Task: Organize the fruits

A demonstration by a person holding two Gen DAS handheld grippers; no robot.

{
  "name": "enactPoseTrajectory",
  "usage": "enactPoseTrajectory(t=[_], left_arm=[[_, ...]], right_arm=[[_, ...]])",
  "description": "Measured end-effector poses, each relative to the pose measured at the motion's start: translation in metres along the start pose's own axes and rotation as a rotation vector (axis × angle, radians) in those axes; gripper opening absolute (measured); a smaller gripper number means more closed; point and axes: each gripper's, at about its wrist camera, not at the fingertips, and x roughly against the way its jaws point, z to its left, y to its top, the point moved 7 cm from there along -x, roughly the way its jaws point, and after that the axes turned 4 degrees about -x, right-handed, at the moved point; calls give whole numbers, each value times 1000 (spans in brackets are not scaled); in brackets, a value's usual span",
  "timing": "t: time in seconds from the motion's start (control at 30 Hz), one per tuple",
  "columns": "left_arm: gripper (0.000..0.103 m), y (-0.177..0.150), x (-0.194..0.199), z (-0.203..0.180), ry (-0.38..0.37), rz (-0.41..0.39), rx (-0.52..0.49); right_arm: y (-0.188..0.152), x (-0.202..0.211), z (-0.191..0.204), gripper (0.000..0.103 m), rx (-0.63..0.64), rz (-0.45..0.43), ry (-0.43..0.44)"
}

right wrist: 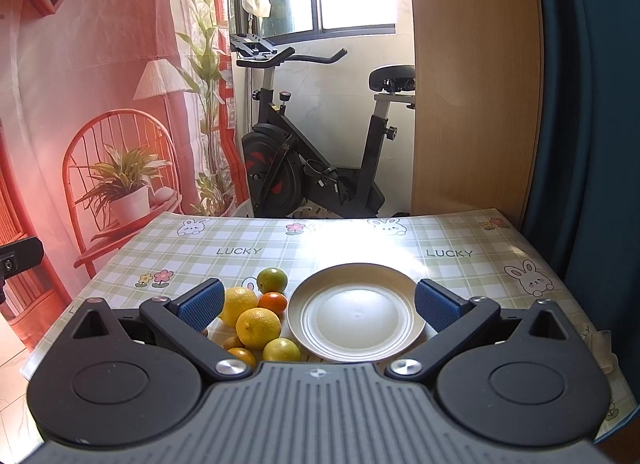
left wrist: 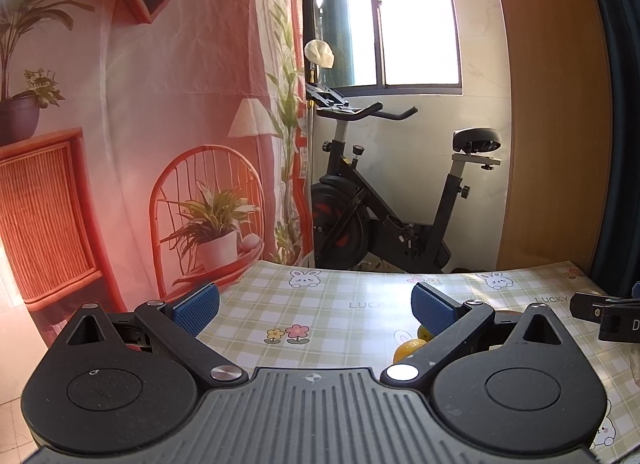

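In the right wrist view a pile of citrus lies on the checked tablecloth: two yellow lemons [right wrist: 258,322], a green-yellow fruit [right wrist: 272,280], a small orange mandarin [right wrist: 272,302] and several smaller ones near my left finger. A bare cream plate [right wrist: 356,312] sits just right of the pile. My right gripper [right wrist: 316,304] hovers open above plate and fruit, holding nothing. My left gripper [left wrist: 316,304] is open over the table's left part, with two fruits [left wrist: 408,348] peeking out beside its right finger [left wrist: 434,306].
The table [right wrist: 448,236] ends at a far edge facing an exercise bike [right wrist: 312,151] and a window. A printed backdrop hangs to the left, a wooden panel [right wrist: 472,103] and dark curtain to the right. The other gripper's black body [left wrist: 608,316] shows at the right edge.
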Motion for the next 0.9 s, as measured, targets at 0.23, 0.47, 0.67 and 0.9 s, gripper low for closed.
enactPoseTrajectory(t=[0.23, 0.47, 0.67, 0.9], left_arm=[[103, 4, -36, 14, 48, -30, -20], [103, -3, -80, 21, 30, 17, 10], [100, -20, -107, 23, -6, 68, 34], [98, -49, -129, 27, -74, 167, 103]], right_arm=[[15, -31, -3, 103, -20, -118, 75], [15, -79, 12, 103, -27, -144, 181], [3, -118, 24, 103, -37, -76, 222], [-23, -145, 37, 103, -14, 29, 210]])
